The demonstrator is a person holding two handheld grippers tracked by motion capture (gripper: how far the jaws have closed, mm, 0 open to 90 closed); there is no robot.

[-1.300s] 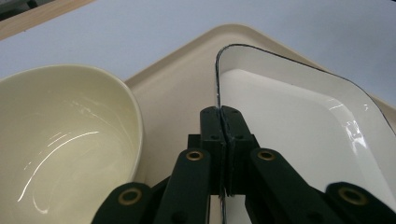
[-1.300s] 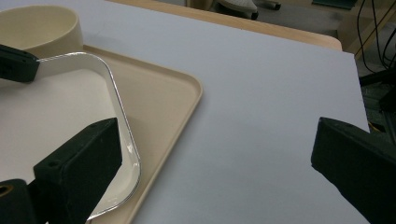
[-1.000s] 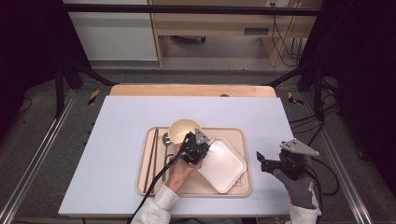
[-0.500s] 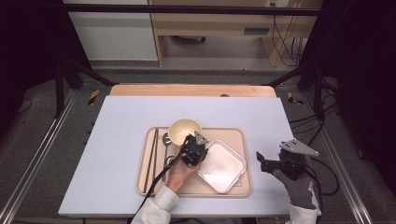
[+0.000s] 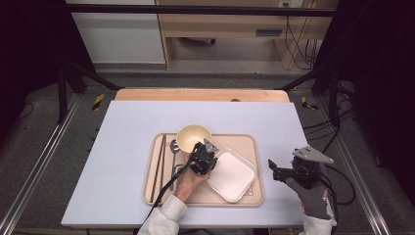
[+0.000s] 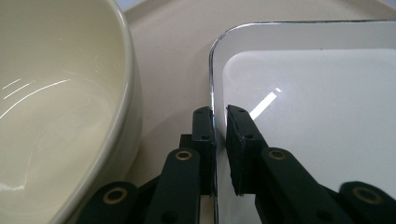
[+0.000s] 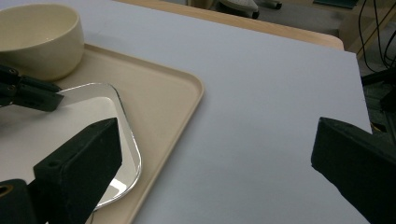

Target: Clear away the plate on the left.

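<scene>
A white rectangular plate (image 5: 231, 174) with rounded corners and a thin shiny rim is seen lying at an angle on the right half of a beige tray (image 5: 249, 142). Its glossy surface is empty. One edge of its rim, near a corner, is pinched between the jaws of the left gripper (image 6: 220, 125). A cream bowl (image 5: 193, 138) is set just beside that corner, apart from the plate.

Readable text: none in any view.
Tray (image 5: 247, 142): plain, no marking seen.
Bowl (image 5: 193, 136): plain, no brand seen.
White dish (image 5: 235, 172): plain, no label seen.
Bench (image 5: 137, 127): no sign or number seen.
</scene>
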